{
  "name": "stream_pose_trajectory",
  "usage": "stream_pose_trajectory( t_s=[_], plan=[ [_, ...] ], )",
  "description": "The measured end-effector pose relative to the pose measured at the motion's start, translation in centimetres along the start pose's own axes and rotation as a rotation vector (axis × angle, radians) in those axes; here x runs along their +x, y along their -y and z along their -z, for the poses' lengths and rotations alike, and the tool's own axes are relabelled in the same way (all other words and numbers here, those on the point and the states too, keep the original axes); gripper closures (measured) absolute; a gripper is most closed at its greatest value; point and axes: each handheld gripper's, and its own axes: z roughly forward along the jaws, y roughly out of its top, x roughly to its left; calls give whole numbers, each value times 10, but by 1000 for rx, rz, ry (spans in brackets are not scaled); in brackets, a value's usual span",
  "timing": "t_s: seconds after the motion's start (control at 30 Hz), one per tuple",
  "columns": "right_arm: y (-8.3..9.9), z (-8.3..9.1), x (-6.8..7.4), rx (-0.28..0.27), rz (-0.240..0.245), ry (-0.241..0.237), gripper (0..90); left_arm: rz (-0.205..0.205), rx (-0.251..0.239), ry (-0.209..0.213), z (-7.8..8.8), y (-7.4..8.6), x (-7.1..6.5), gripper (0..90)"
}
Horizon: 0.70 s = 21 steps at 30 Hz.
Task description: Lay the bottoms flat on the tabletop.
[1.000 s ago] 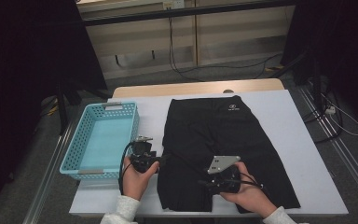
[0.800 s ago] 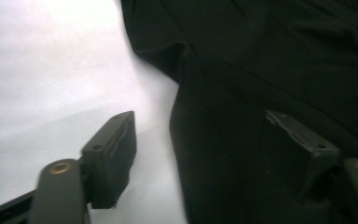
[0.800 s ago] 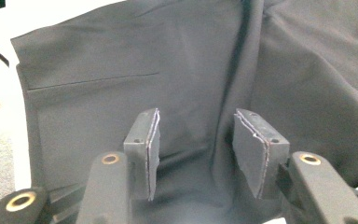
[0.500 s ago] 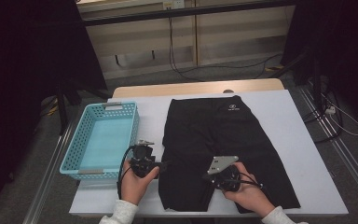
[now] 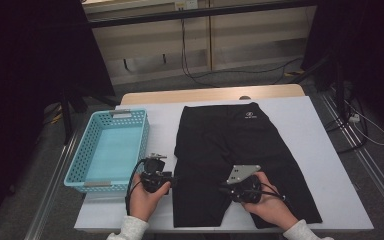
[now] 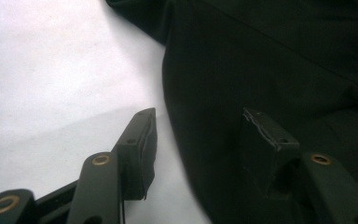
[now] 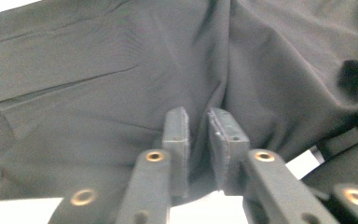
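Your right gripper (image 5: 226,189): it sits on the shorts' near right leg. The jaws are nearly together with a ridge of black cloth pinched between the pads (image 7: 181,133); they have just been opening a little after a tighter squeeze. Against the earlier high views, the hand has hardly shifted.

Your left gripper (image 5: 173,181): it lies low at the shorts' left hem edge. The jaws stand about half apart and have just been closing; one pad (image 6: 142,140) is over bare table, the other over cloth, so the hem edge lies between them, not yet pressed. The hand is in much the same spot as before.

Shorts (image 5: 230,145): black, spread flat down the middle of the table, waistband with a small pale logo at the far end, legs toward you. Their lie matches the earlier frames.

Basket (image 5: 78,165): light blue, just left of your left hand, apart from the shorts.

Table (image 5: 310,130): pale top, with a wooden strip along its far edge.

Beyond: dark floor with cables, then a light wall panel.
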Motion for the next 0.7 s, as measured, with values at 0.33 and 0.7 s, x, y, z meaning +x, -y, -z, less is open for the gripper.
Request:
stream_pose_trajectory(
  t_s=[0.33,0.7],
  plan=[
    [-8,9,5,-57,-5,13,571,17,31,10,-1,0,0,762],
    [-8,6,17,-55,1,-40,524,73,23,26,14,1,6,894]
  ],
)
